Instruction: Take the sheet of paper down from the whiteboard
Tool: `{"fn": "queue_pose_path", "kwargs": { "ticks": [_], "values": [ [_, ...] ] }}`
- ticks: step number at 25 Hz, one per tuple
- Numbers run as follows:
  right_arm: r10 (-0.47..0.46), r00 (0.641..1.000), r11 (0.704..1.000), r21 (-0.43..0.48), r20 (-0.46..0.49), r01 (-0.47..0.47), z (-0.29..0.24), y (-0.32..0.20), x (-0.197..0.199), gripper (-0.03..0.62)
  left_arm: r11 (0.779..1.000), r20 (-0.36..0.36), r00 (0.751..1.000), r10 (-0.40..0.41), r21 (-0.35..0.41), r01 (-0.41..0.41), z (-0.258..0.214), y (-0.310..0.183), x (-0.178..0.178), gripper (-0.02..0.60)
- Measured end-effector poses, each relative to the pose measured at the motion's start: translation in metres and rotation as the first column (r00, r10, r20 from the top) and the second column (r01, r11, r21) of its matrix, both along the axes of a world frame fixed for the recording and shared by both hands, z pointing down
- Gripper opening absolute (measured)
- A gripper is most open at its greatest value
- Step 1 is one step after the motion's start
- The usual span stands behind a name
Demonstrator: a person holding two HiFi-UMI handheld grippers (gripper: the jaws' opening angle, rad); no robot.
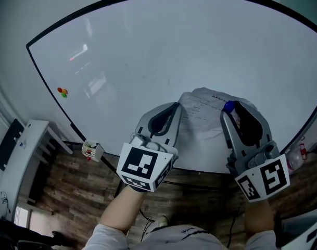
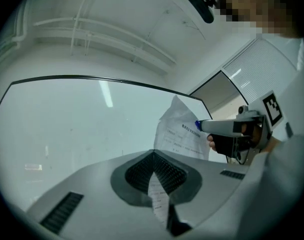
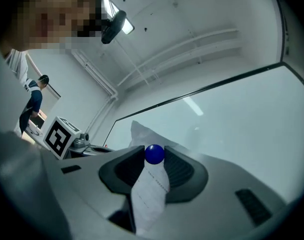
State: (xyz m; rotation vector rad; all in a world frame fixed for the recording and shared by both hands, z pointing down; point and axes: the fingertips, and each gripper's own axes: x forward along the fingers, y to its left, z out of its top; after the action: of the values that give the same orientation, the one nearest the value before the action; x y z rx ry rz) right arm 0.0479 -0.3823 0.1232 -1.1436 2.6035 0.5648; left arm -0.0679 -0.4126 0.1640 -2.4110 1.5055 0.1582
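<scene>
The left claw [image 2: 154, 171] is pressed shut on a thin fold of the sheet of paper [image 1: 202, 113]. The fold runs right between its two jaws. The right claw [image 3: 152, 170] is shut too. It pinches another fold of the same sheet, and a round blue magnet [image 3: 154, 154] sits at its tips, on top of that fold.

Just past both claws the rest of the sheet puffs out, all crumpled. It lies between the two claws and against the whiteboard [image 1: 148, 61] just beyond them. Far off to the left of the left claw, a few small coloured magnets [image 1: 62, 91] sit on the board.

I think the job is partly done. Both claws have hold of the sheet, and the blue magnet that likely pins it up is grabbed. What looks left is to pull the sheet and the magnet away from the board and bring the sheet down.

Some things are hard to see. I cannot tell if the magnet is touching the board or is already off it. The bottom of the sheet hides behind the claws. The print on it is too small to read. A little box [image 1: 92, 150] below the board's edge, left of the left claw, is too small to name.
</scene>
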Motion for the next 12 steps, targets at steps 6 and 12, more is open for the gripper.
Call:
{"fn": "queue_pose_path", "kwargs": {
  "ticks": [6, 12],
  "values": [
    [-0.021, 0.999, 0.996, -0.086, 0.030, 0.023, 0.076, 0.026, 0.023, 0.130, 0.997, 0.032, 0.998, -0.057, -0.054, 0.059, 0.080, 0.034, 0.008, 0.014],
    [-0.035, 0.997, 0.985, -0.165, 0.067, 0.046, 0.116, 0.034, 0.039, 0.130, 0.991, 0.047, 0.994, -0.101, -0.082, 0.105, 0.116, 0.060, 0.016, 0.014]
  ]
}}
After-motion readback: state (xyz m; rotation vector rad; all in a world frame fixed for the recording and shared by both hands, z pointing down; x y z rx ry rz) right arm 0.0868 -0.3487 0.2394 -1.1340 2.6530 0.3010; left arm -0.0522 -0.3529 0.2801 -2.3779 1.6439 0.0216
